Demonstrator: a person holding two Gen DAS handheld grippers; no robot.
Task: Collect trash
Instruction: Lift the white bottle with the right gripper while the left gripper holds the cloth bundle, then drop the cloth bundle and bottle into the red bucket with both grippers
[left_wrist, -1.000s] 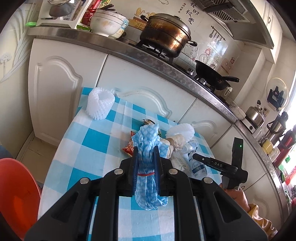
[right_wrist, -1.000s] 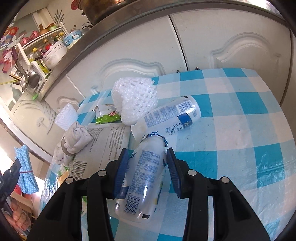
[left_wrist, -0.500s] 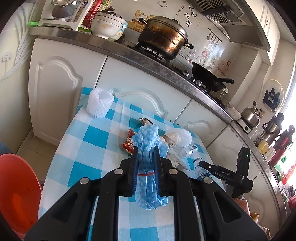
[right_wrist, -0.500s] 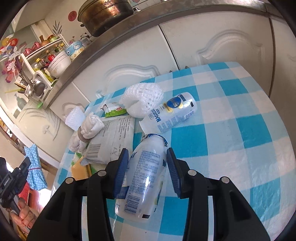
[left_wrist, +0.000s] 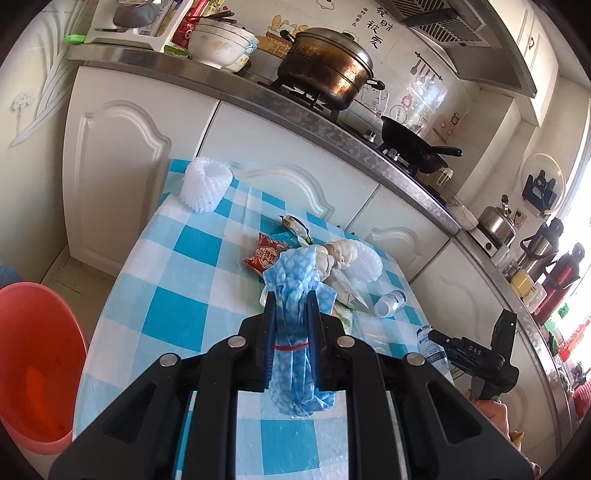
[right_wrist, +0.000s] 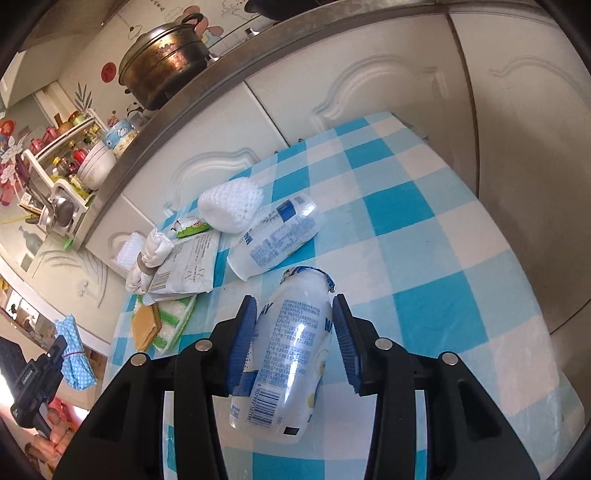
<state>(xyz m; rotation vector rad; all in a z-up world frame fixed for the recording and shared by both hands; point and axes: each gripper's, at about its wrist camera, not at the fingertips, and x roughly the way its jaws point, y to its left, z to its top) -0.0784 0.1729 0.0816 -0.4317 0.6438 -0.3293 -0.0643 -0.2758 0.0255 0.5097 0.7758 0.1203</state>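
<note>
The right tool (right_wrist: 295, 332) grips a clear empty plastic bottle (right_wrist: 291, 350) above the blue-and-white checked surface (right_wrist: 424, 258), long axis along the fingers, neck pointing forward. The left tool (left_wrist: 291, 332) clamps a bundled blue patterned cloth (left_wrist: 295, 314), hanging lengthwise.

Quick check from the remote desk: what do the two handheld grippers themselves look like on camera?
Both match: the left gripper and right gripper have matte black angular bodies with silver round bolt heads and ribbed blue pads lining the jaws. Seen from the left wrist camera, the right gripper carries white "DAS" lettering and a small green light.
</note>
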